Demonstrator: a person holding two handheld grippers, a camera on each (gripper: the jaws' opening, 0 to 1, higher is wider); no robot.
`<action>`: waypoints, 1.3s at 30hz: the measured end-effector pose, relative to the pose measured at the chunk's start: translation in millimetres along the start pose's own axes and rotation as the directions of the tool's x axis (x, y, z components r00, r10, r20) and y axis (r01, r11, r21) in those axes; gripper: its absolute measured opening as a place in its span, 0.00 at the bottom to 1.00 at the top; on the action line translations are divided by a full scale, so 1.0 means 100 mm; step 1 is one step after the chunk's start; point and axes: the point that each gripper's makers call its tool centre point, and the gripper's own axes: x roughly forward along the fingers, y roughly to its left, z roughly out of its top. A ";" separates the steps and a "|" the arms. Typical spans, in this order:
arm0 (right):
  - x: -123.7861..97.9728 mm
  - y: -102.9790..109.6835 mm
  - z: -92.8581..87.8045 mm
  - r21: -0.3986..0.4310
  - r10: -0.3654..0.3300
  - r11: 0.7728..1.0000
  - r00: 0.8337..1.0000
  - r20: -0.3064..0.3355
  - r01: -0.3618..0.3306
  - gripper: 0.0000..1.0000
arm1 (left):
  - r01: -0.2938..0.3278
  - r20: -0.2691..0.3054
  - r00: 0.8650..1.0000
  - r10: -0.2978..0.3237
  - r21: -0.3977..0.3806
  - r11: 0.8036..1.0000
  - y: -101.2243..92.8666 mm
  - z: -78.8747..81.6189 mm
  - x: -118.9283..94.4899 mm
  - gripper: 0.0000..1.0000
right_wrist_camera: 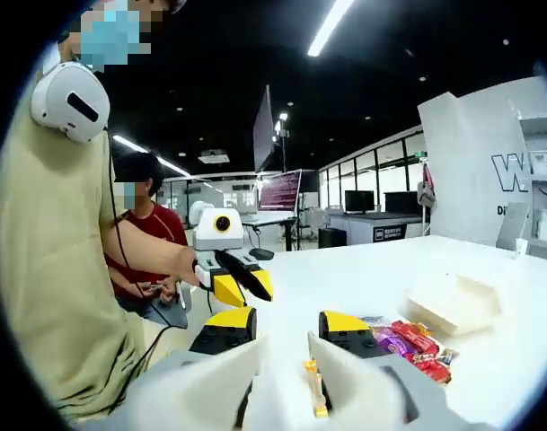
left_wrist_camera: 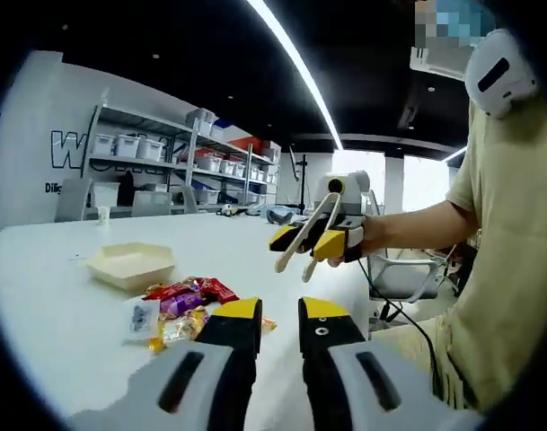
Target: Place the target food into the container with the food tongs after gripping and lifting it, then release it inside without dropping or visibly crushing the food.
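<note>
From where I stand, the left gripper (left_wrist_camera: pixel 278 325) hangs above the white table (left_wrist_camera: pixel 48 296), its yellow-tipped jaws set a narrow gap apart with nothing between them. Just beyond its tips, a little to the left, lies a loose heap of wrapped snacks (left_wrist_camera: pixel 185 305) in red, purple and yellow foil, with a small white packet (left_wrist_camera: pixel 141 317) at the heap's near-left edge. Further out past the heap sits the cream container (left_wrist_camera: pixel 130 264), a shallow angular tray with nothing showing inside it.

Ahead and slightly right of that gripper, the right gripper (left_wrist_camera: pixel 320 244) is held up in the air, clamped on a pair of pale food tongs (left_wrist_camera: pixel 302 238); the tong arms slope down and leftward, spread apart at their ends, well clear of the snacks.

Seen from the right gripper's own camera, the tong arms fill the foreground between its jaws, which press against them on either side. The snacks lie just beyond its right jaw, and the container lies beyond them, further right. The left gripper shows off to its front-left.

A person in a beige shirt (left_wrist_camera: pixel 516 269) holds both tools; another person in a red shirt (right_wrist_camera: pixel 147 242) sits further back. Shelving with bins (left_wrist_camera: pixel 147 153) lines the far wall.
</note>
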 end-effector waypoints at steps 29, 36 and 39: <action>0.16 -0.24 -0.35 -0.092 0.000 0.995 0.965 -0.261 -0.024 0.24 | -0.226 -0.074 0.971 0.229 0.042 0.973 0.29 -0.06 -0.07 0.79; 0.19 -0.28 -0.45 -0.095 -0.001 0.995 0.951 -0.309 -0.030 0.24 | -0.225 -0.075 0.971 0.227 0.029 0.974 0.25 -0.09 -0.07 0.78; 0.21 -0.29 -0.51 -0.101 0.002 0.994 0.941 -0.338 -0.039 0.24 | -0.222 -0.076 0.972 0.223 0.026 0.975 0.24 -0.11 -0.06 0.78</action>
